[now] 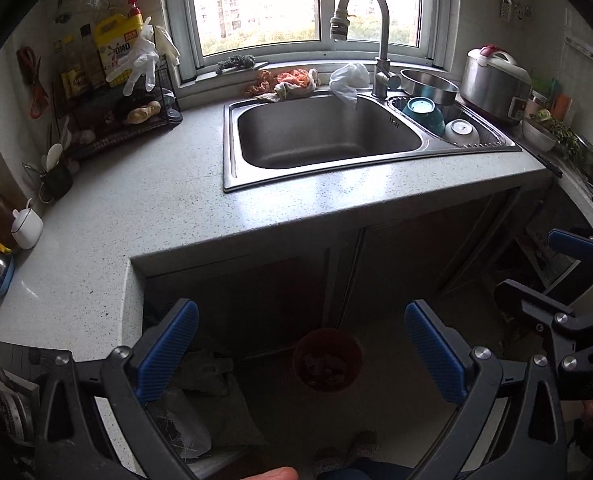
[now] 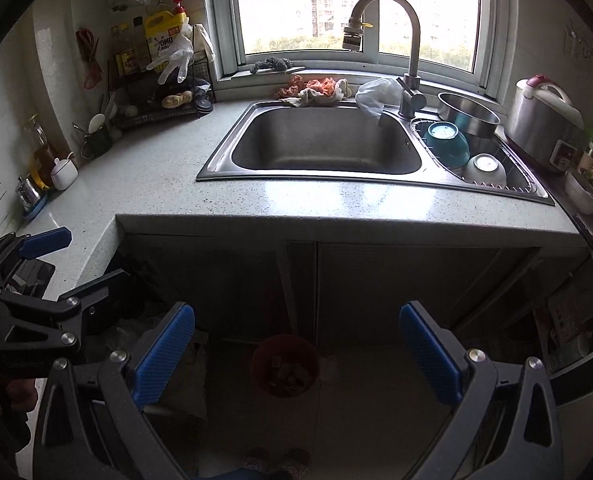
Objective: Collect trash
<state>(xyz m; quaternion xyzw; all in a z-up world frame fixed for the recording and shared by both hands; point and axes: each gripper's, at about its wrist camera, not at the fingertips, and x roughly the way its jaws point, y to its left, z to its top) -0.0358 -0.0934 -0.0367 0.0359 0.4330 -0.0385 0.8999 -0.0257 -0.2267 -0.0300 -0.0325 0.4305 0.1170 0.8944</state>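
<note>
Both grippers are held low in front of the counter (image 2: 216,184), out past its front edge and over the floor, side by side and pointing at the cabinet doors under the sink (image 2: 324,148). The left gripper (image 1: 301,354) has its jaws spread wide with nothing between them, and so does the right gripper (image 2: 296,354); each one also pokes into the other's camera from the side, so they're close together at about the same height. A fingertip shows at the bottom edge of the left view. As for trash, there's a red bin (image 2: 285,364) on the floor right at the foot of the cabinets, standing upright with its mouth facing up and some scraps inside, and it sits between the fingers in both views. Up top, a crumpled white plastic bag (image 2: 376,96) hangs at the back edge of the sink beside the tap (image 2: 412,52), drooping down into the basin, long axis roughly vertical. Left of it, along the same back rim, a bunch of orange and beige rags (image 2: 316,90) lies stretched out sideways. The basin itself looks bare; bowls (image 2: 446,144) are stacked in the small right compartment. Can't tell what the scraps in the bin are, too dark.
</note>
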